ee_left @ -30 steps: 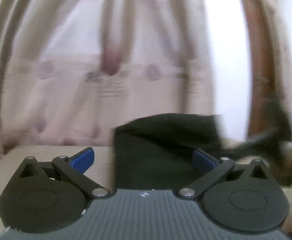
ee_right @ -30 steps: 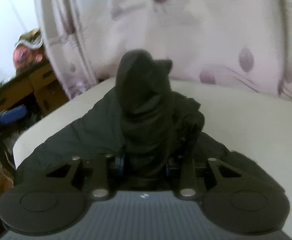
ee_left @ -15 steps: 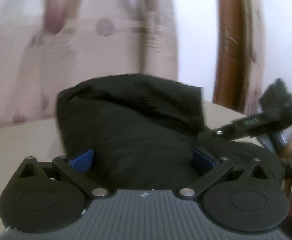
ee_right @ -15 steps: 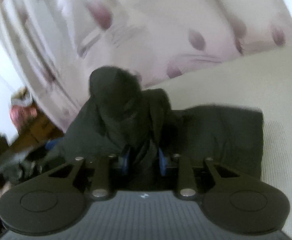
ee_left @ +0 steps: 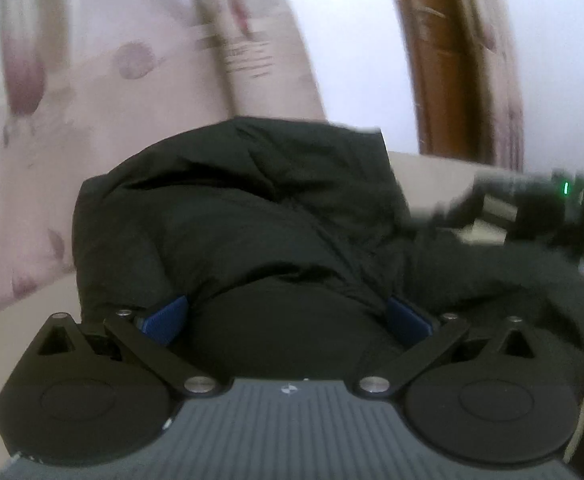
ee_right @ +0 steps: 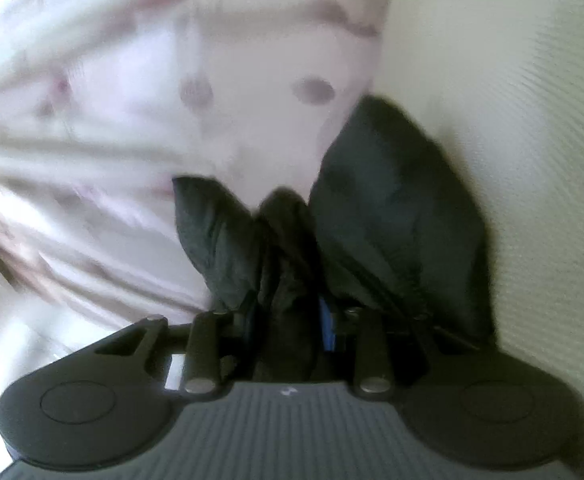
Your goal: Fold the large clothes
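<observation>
A black padded jacket (ee_left: pixel 252 208) lies bunched on a cream surface (ee_left: pixel 431 168). In the left wrist view my left gripper (ee_left: pixel 288 316) is open wide, its blue pads (ee_left: pixel 168 316) either side of a bulge of the jacket. At the right edge the blurred black housing of the other gripper (ee_left: pixel 539 204), with a green light, reaches into the jacket's side. In the right wrist view, rolled hard over, my right gripper (ee_right: pixel 288 320) has a bunch of the jacket (ee_right: pixel 391 200) between its pads. Its jaws are opening, and the fabric still fills the gap.
A pale curtain with mauve spots (ee_left: pixel 92 80) hangs close behind the surface and fills the left of the right wrist view (ee_right: pixel 172 100). A brown wooden door frame (ee_left: pixel 443 60) stands at the back right. Textured cream covering (ee_right: pixel 531 120) runs beside the jacket.
My left gripper has closed in on the jacket, which now bulges between its pads. My right gripper has rolled over and sunk with the fabric in it, and its pads stand slightly wider.
</observation>
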A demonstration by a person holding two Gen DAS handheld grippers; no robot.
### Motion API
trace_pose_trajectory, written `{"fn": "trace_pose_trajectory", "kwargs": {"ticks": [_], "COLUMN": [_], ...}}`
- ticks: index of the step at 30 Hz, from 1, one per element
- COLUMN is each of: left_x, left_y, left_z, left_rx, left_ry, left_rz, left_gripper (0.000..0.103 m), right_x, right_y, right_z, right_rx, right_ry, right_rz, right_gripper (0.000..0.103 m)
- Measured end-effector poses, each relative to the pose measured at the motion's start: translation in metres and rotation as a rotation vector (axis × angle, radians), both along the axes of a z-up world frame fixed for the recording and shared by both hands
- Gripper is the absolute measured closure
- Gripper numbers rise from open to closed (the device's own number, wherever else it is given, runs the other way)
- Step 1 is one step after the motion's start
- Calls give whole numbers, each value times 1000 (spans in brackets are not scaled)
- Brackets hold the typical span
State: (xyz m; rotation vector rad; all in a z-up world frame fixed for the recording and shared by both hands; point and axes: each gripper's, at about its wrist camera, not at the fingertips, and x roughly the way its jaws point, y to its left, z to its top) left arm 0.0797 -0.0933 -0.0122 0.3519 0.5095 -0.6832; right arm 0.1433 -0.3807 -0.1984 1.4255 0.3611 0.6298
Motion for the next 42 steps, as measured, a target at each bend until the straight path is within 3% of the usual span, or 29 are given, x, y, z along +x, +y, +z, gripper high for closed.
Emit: {"fn": "trace_pose_trajectory", "kwargs": {"ticks": [2, 4, 7, 8, 10, 12, 15, 17, 21, 26, 29, 30, 31, 34, 36, 39, 42], "left_x": [-4, -1, -3, -4, -4, -5, -3, -4, -7, -19, -29, -31, -30, -26, -23, -18, -12], "left_y": [3, 3, 2, 2, 1, -3, -6, -4, 4, 19, 27, 30, 33, 29, 24, 29, 31], "left_z": [-4, -4, -4, -4, -4, -3, -2, -2, 0, 17, 33, 39, 43, 38, 28, 21, 19], "left_rx": [-6, -2, 3, 3, 5, 18, 28, 23, -14, -54, -89, -120, -151, -154, -122, -172, -174], "left_ry": [0, 10, 7, 9, 11, 7, 11, 11, 17, 39, 22, 42, 65, 157, 158, 193, 202], "left_rz": [-7, -13, -20, -21, -22, -22, -22, -19, -25, -8, 66, 95, 109, 134, 154, 180, 181], "left_gripper": [0, 0, 0, 0, 0, 0, 0, 0, 0, 0, 0, 0, 0, 0, 0, 0, 0], "right_x": [-7, -14, -43, -51, -56, -39, -9, 21, 61, 68, 65, 63, 64, 67, 66, 51, 5], "right_y": [1, 5, 17, 22, 38, 66, 116, 138, 127, 100, 95, 91, 86, 85, 87, 83, 89], "right_z": [19, 60, 142, 166, 207, 230, 234, 218, 173, 149, 136, 128, 120, 115, 121, 138, 169], "right_rx": [-149, -397, -877, -968, -1055, -1123, -1269, -1375, -1435, -1352, -1336, -1325, -1292, -1287, -1318, -1321, -1413], "right_ry": [20, -17, -122, -186, -322, -365, -419, -351, -121, 1, 11, 22, 34, 46, 43, 60, -55], "right_rz": [-25, -39, -252, -303, -302, -195, -88, -28, -2, 4, -23, -36, -33, -18, -15, -61, -158], "right_gripper": [60, 37, 35, 35, 35, 35, 37, 38, 39, 26, 14, 3, 0, 0, 0, 0, 0]}}
